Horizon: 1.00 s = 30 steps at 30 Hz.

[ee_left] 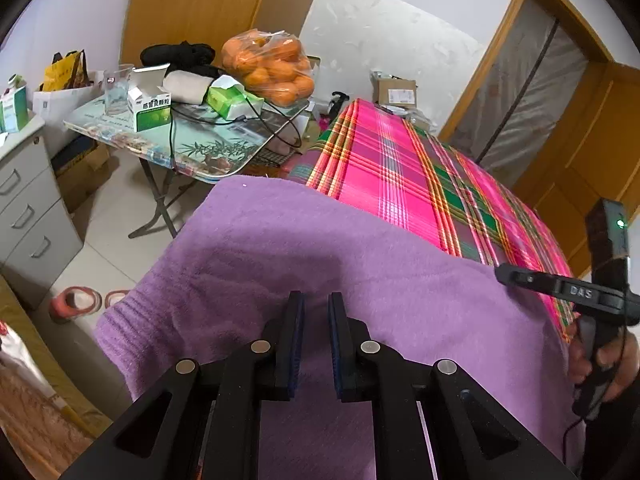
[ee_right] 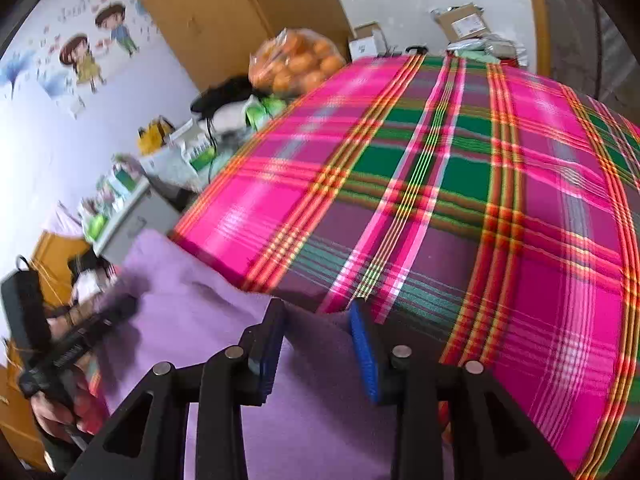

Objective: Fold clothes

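A purple knitted sweater (ee_left: 320,248) lies spread on the bed with its pink and green plaid sheet (ee_left: 400,168); its ribbed hem hangs near the bed's left edge. My left gripper (ee_left: 316,300) hovers over the sweater's middle, jaws a narrow gap apart with nothing pinched between them. In the right wrist view, my right gripper (ee_right: 318,312) stands open above the sweater (ee_right: 208,320) where its edge meets the plaid sheet (ee_right: 500,200), and its blue pads (ee_right: 362,344) hold nothing. A hand holds each gripper; the other one shows at each frame's side, blurred in the right wrist view.
A folding table (ee_left: 192,148) beside the bed carries a bag of oranges (ee_left: 272,68), medicine boxes, a glass jug and cables. Grey drawers (ee_left: 28,208) stand at the left, slippers (ee_left: 76,300) on the tiled floor. Cardboard boxes (ee_right: 464,20) sit past the bed's far end.
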### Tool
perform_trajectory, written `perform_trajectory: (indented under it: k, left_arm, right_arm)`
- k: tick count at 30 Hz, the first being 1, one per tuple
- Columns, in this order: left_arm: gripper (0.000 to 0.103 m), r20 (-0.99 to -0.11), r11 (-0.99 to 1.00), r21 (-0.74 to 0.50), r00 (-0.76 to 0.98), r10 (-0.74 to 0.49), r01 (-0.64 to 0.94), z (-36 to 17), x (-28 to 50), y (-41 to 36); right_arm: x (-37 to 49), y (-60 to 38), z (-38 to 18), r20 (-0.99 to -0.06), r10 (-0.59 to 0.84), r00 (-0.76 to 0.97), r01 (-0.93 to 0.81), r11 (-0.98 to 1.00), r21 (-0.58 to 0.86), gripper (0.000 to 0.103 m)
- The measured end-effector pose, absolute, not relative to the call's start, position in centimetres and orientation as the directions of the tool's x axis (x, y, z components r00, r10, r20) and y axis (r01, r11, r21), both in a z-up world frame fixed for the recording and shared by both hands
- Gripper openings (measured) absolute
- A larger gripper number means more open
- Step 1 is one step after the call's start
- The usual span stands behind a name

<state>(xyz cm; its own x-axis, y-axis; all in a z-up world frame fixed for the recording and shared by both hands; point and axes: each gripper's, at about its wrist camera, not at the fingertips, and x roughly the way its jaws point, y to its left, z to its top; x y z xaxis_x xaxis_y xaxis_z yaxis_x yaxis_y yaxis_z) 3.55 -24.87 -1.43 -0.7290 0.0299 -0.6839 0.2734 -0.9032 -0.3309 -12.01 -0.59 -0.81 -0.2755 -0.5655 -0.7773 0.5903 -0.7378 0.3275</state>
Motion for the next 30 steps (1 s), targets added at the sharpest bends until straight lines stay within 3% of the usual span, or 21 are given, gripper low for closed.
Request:
perform_trajectory:
  k: [8, 9, 10, 12, 13, 18, 22, 26, 30]
  left_arm:
    - [0.012, -0.671, -0.915, -0.313, -0.741, 0.023, 0.254, -1.6, 4.4, -24.6]
    - [0.012, -0.671, -0.916, -0.312, -0.741, 0.023, 0.254, -1.6, 4.4, -24.6]
    - [0.012, -0.671, -0.916, -0.311, -0.741, 0.022, 0.254, -1.5, 4.4, -24.6]
    - [0.012, -0.669, -0.913, -0.32, -0.743, 0.029, 0.252, -1.5, 4.4, -24.8]
    - [0.012, -0.668, -0.913, -0.322, -0.744, 0.031, 0.251, -1.5, 4.4, -24.9]
    - [0.012, -0.658, -0.911, -0.331, -0.752, 0.036, 0.245, -1.4, 4.7, -24.8]
    - [0.012, -0.613, -0.907, -0.332, -0.79, -0.002, 0.26, -0.5, 6.1, -25.2]
    - [0.012, -0.632, -0.892, -0.333, -0.774, -0.029, 0.306, -0.8, 6.6, -26.5]
    - [0.012, -0.629, -0.883, -0.353, -0.777, -0.019, 0.308, -0.7, 7.4, -27.4]
  right_arm:
    - [-12.3, -0.9, -1.0, -0.786, -0.57, -0.24, 0.636, -0.704, 0.316, 0.038]
    - [-12.3, -0.9, -1.0, -0.787, -0.565, -0.248, 0.638, -0.706, 0.307, 0.032]
    - [-12.3, -0.7, -0.9, -0.79, -0.558, -0.255, 0.627, -0.718, 0.304, 0.01]
    - [-13.4, 0.4, -1.3, -0.779, -0.58, -0.24, 0.573, -0.732, 0.368, 0.007]
    - [-13.7, 1.0, -1.4, -0.78, -0.57, -0.258, 0.548, -0.751, 0.368, 0.0]
    - [-14.1, 3.3, -0.7, -0.759, -0.568, -0.318, 0.461, -0.792, 0.4, 0.002]
    - [-11.2, 2.0, 1.5, -0.704, -0.644, -0.3, 0.556, -0.717, 0.419, 0.002]
    - [-9.3, -0.9, 0.7, -0.727, -0.645, -0.236, 0.617, -0.678, 0.4, 0.002]
    - [-10.1, -0.4, -1.2, -0.767, -0.601, -0.226, 0.542, -0.732, 0.414, 0.002]
